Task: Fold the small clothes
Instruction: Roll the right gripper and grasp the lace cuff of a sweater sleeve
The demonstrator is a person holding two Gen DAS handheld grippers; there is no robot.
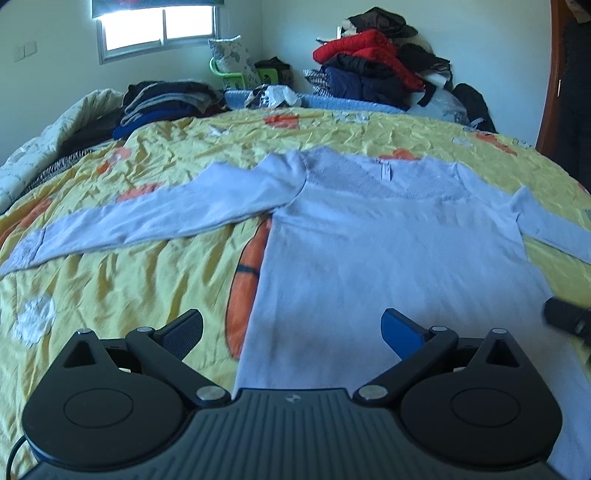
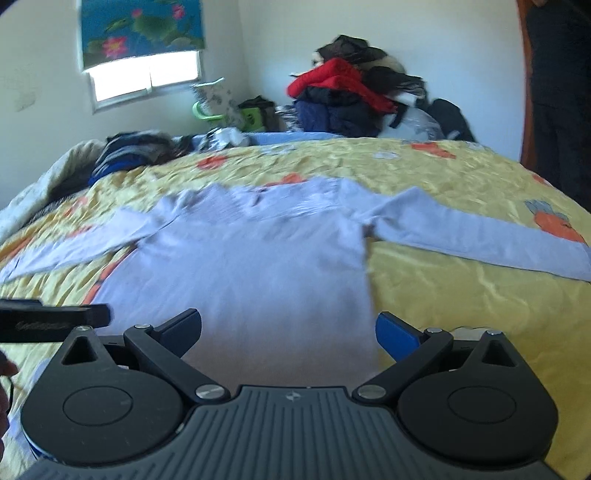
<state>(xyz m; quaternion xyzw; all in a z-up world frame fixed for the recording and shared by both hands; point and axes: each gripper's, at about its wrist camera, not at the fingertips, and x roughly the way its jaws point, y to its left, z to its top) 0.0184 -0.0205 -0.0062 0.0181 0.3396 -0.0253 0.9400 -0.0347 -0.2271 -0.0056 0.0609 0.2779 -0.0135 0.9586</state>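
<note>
A pale lilac long-sleeved top lies flat on the yellow bedspread, neck away from me, both sleeves spread outward. My left gripper hovers open above the top's lower left edge, nothing between its fingers. In the right wrist view the same top fills the middle, its right sleeve stretched to the right. My right gripper is open over the lower right part of the body, holding nothing. Each gripper shows as a dark blur at the edge of the other's view.
A stack of folded dark clothes sits at the bed's far left. A heap of coats, one red, is piled against the back wall. A window is at the back left, a dark door at the right.
</note>
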